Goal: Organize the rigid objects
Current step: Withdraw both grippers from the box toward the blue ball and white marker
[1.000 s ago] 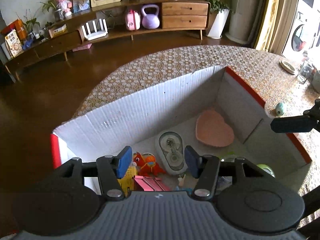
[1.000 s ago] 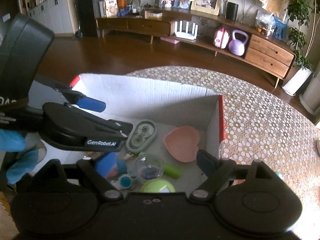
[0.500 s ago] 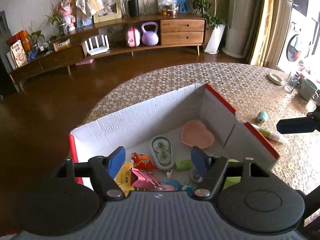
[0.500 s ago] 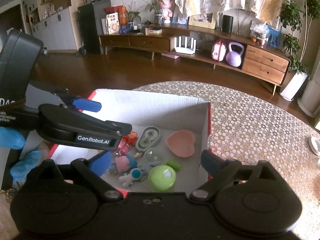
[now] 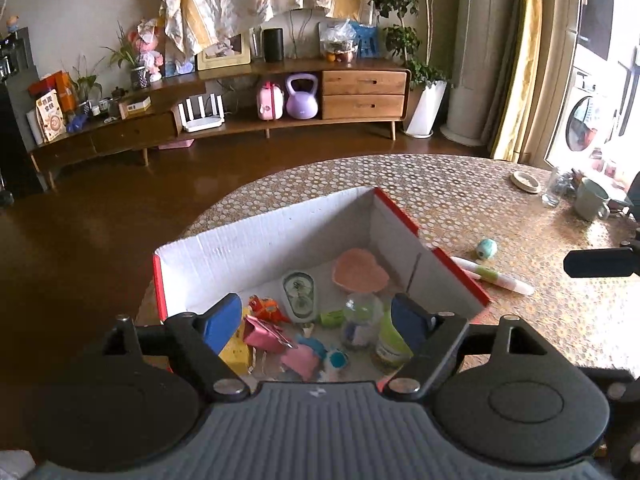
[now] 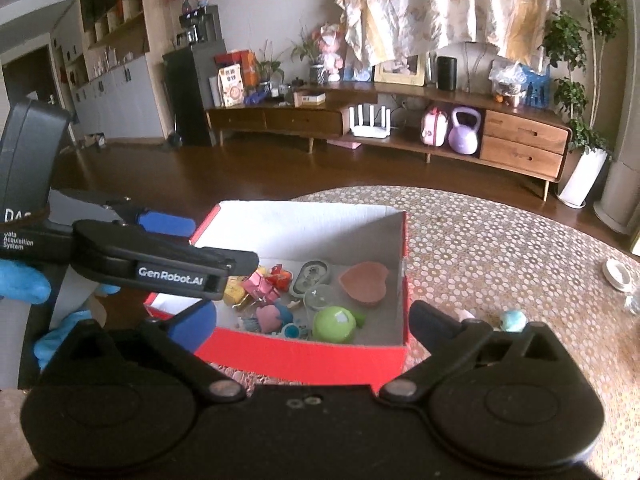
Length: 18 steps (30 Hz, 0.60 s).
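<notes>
- Red-edged cardboard box (image 5: 280, 236) sits on the patterned table (image 5: 460, 184), already holding many small items: a pink heart dish (image 5: 360, 270), a green round case (image 6: 334, 322), clips and toys.
- Two things lie outside it on the table: a white and green pen (image 5: 494, 276) and a small teal ball (image 5: 487, 247), both just beside the box's right wall.
- From the left gripper (image 5: 316, 322), the pen is at about 2 o'clock; its long axis runs from 10 to 4 o'clock, roughly along the box wall.
- From the right gripper (image 6: 312, 320), the ball (image 6: 513, 319) shows at 3 o'clock, close to its right finger.
- The right gripper looks nearer to both, so I judge it suits the next pick.
- Both grippers are spread wide and hold nothing.
</notes>
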Available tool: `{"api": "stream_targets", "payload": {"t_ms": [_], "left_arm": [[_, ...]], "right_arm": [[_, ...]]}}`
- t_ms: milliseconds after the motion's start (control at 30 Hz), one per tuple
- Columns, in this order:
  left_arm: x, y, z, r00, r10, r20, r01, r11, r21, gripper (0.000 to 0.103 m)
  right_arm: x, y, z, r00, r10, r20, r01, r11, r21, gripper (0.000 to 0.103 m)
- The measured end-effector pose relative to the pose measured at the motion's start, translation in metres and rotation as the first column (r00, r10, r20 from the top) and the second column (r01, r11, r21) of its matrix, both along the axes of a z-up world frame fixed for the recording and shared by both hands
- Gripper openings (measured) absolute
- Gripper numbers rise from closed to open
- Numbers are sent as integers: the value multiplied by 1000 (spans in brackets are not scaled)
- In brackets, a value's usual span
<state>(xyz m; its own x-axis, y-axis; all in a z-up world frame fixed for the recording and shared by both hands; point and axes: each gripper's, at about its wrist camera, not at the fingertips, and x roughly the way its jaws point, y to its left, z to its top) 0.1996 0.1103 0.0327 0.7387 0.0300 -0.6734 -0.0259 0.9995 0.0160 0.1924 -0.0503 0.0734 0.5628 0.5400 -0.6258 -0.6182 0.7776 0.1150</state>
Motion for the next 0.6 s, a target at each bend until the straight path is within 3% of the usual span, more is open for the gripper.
{"api": "stream_targets", "payload": {"t_ms": [300,600], "left_arm": [[-38,-36,10,999,-25,31,25,1000,-8,82],[-54,-74,16,996,-65,55,66,998,-14,82]], "right_arm": [[-25,-64,12,996,-83,42,83,996,17,103],[-27,-122,-1,983,-182,25,182,983,12,103]]}}
